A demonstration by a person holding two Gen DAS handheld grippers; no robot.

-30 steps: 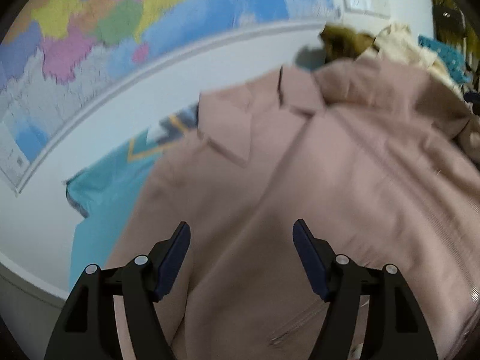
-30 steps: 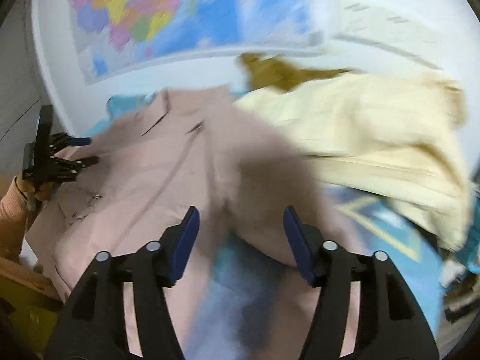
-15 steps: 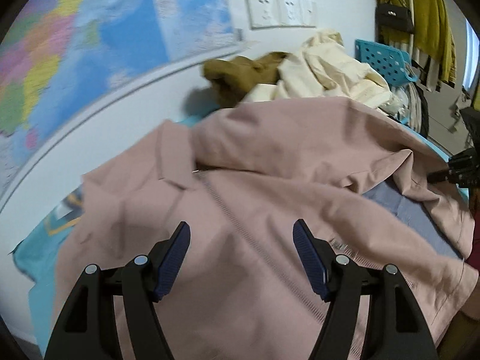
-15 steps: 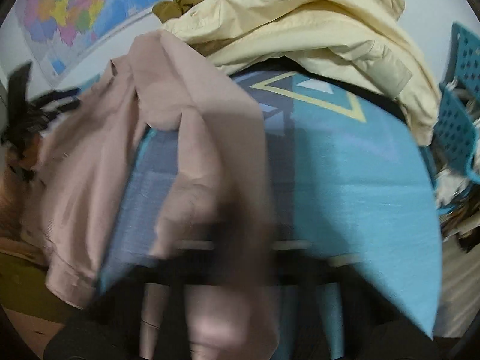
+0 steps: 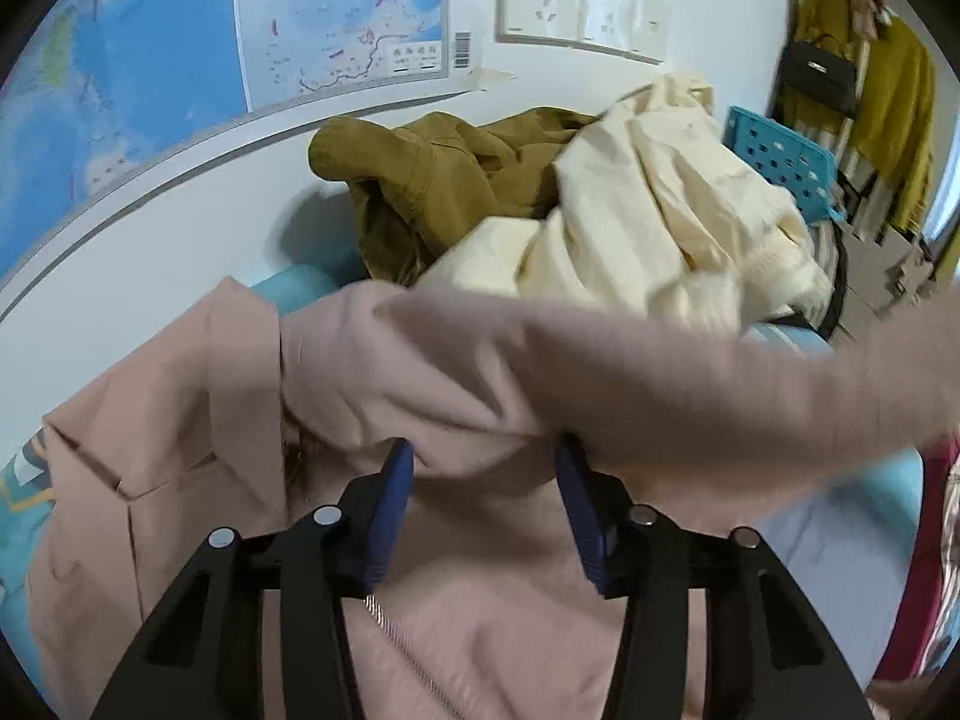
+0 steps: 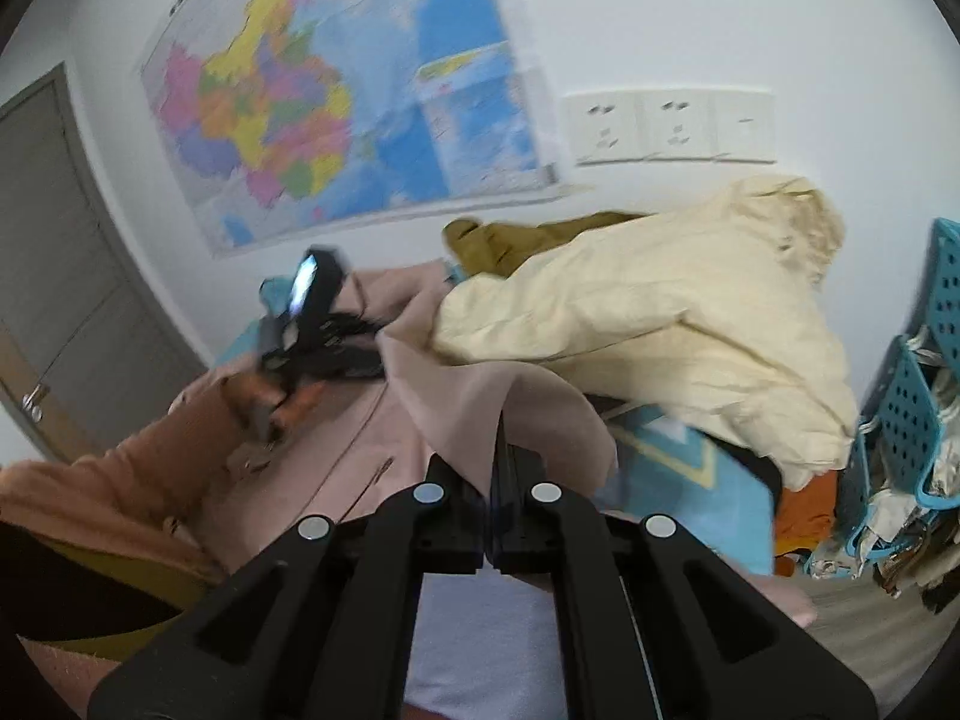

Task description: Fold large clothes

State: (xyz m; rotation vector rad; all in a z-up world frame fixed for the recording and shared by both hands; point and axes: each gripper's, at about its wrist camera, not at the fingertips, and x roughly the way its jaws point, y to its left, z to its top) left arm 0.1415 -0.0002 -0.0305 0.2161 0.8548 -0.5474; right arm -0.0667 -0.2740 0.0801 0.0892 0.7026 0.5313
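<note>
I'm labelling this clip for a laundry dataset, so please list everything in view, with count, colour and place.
Jacket: one, dusty pink, zipped, spread on the bed, one part lifted.
Jacket: one, cream, heaped behind the pink one.
Garment: one, olive-brown, crumpled by the wall.
Bed cover: one, turquoise with a yellow pattern, under the clothes.
Map: one, multicoloured, on the wall.
Wall sockets: one white row, right of the map.
Baskets: turquoise, perforated, far right; count unclear.
Door: one, grey, far left.
Handbag: one, black, hanging.
Left gripper: black, blue pads, jaws have just been closing around a pink fold.
Right gripper: black, shut on pink fabric.
</note>
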